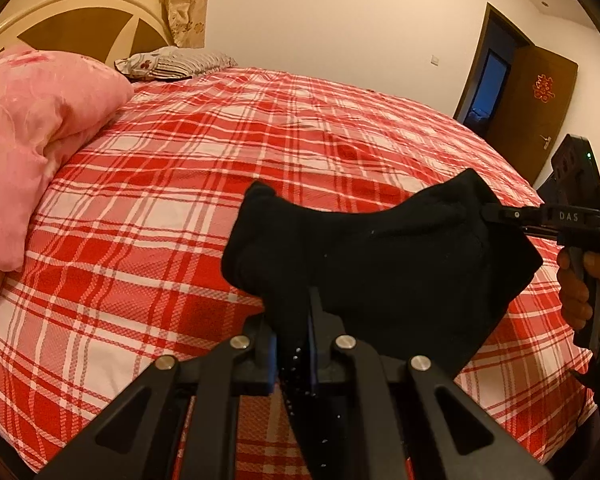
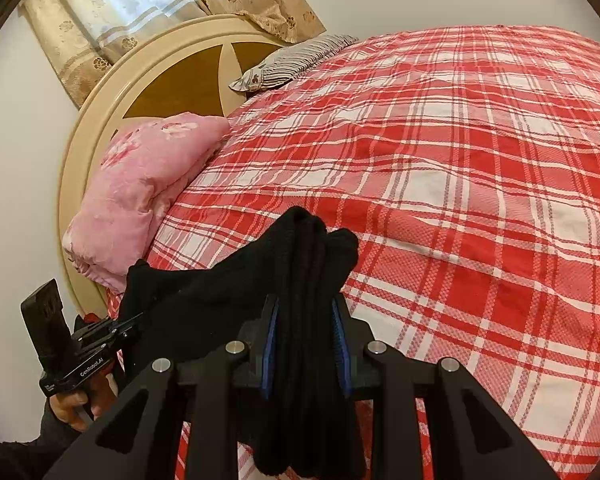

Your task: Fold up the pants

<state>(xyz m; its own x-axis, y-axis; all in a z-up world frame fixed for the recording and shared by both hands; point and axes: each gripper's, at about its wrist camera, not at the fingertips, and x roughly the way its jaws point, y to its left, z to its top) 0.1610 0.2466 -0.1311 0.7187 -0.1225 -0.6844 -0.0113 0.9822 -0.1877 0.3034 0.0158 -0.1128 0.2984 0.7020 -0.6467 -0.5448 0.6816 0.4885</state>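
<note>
From my left gripper (image 1: pixel 300 344), clamped on the black pants (image 1: pixel 380 264), the cloth stretches rightward to my right gripper (image 1: pixel 496 213), above the plaid bed (image 1: pixel 180 184). From my right gripper (image 2: pixel 305 344), clenched on a thick bunch of pants (image 2: pixel 300 280), I should keep tension even, then lower flat.

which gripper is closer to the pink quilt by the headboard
Left. The left gripper holds the black pants at the end toward the pink quilt; the right gripper holds the far end, farther away.

"DAS" on right gripper (image 1: pixel 490 213), "GenRobot.AI" on left gripper (image 2: pixel 134 322)
</note>
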